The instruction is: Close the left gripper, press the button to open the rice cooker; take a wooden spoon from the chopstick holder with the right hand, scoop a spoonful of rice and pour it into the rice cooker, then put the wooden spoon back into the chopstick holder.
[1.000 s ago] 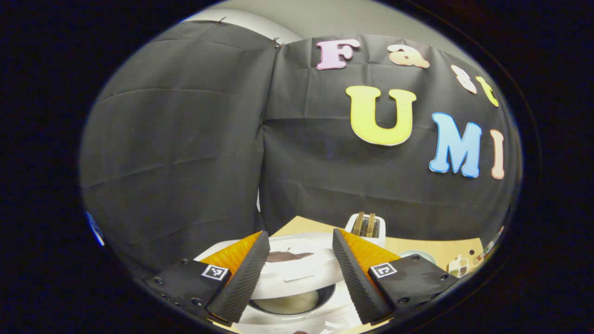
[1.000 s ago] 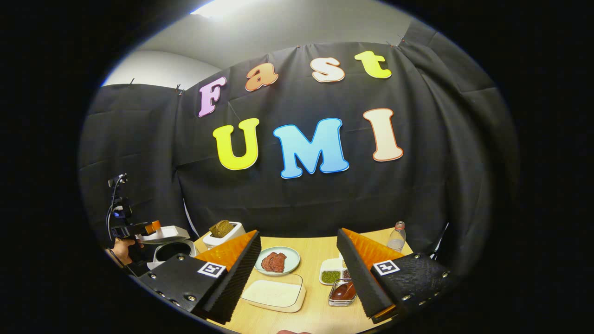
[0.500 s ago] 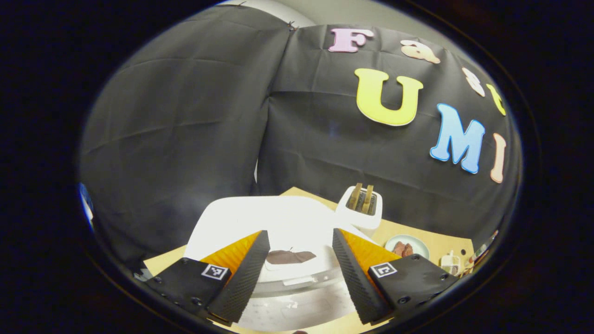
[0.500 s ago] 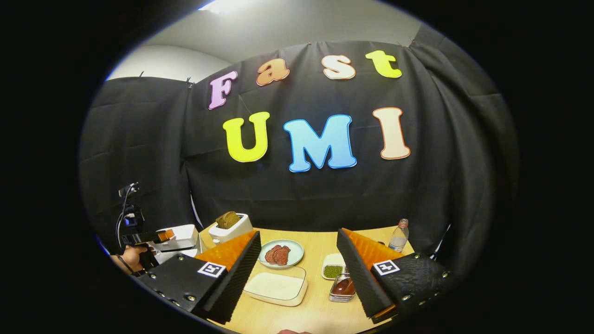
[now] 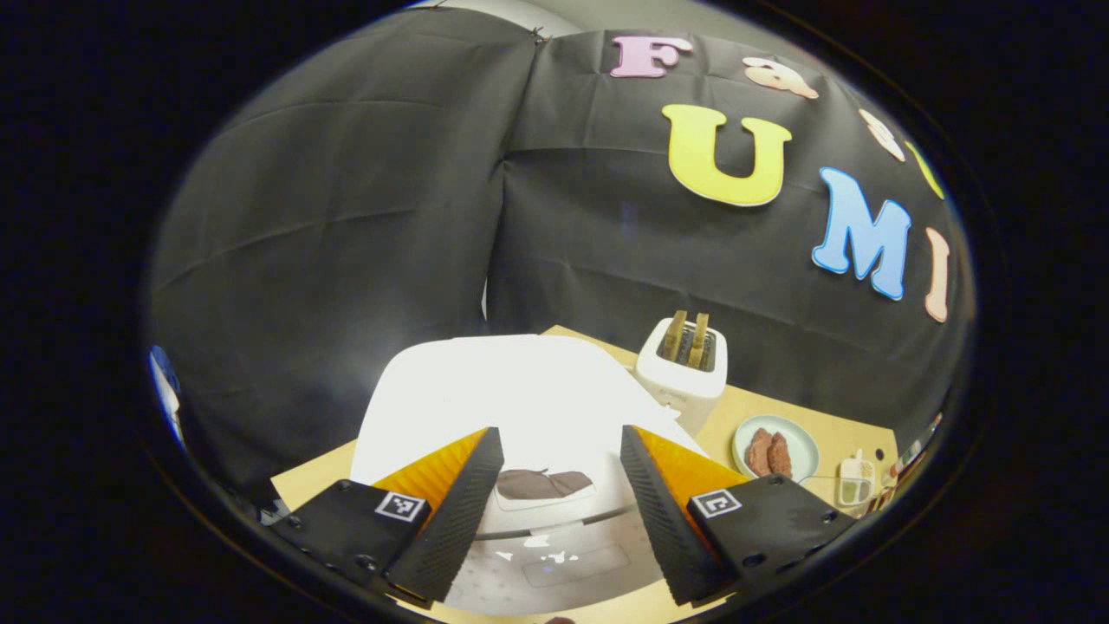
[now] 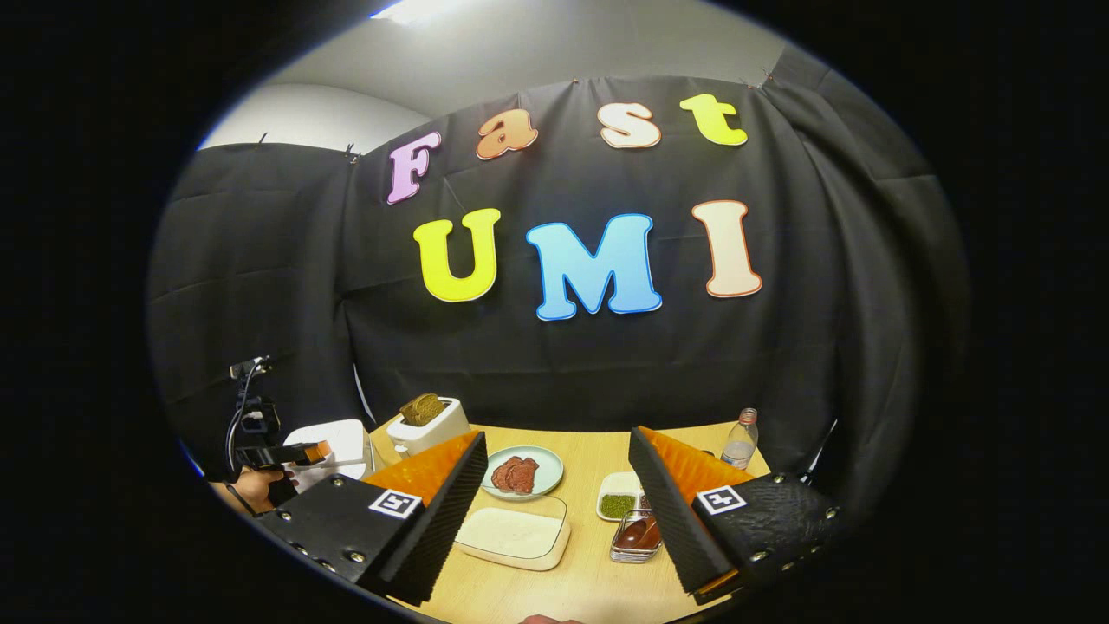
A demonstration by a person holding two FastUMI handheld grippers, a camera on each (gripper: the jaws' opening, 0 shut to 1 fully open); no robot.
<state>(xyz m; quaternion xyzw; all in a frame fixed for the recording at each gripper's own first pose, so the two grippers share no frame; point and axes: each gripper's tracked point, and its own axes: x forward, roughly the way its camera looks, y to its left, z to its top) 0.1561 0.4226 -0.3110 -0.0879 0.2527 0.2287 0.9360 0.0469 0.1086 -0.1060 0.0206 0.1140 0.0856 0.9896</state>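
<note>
The white rice cooker (image 5: 511, 390) sits right below my left gripper (image 5: 559, 451), its lid down. That gripper is open, one finger on each side of the brown patch (image 5: 541, 484) at the lid's front. In the right gripper view the cooker (image 6: 333, 438) stands at the far left, with the left gripper (image 6: 295, 452) and the hand (image 6: 256, 485) holding it at its lid. My right gripper (image 6: 557, 442) is open and holds nothing, above a clear tray of white rice (image 6: 513, 537) on the wooden table (image 6: 589, 585).
A white toaster (image 5: 684, 373) with two slices stands just right of the cooker. Behind the rice tray are a plate of meat (image 6: 522, 472), a dish of green beans (image 6: 618, 505), a small glass box (image 6: 637, 536) and a bottle (image 6: 738, 444).
The cooker lid has come down from raised, with the inner pot showing, to shut under my left gripper. The right gripper has tilted down a little.
</note>
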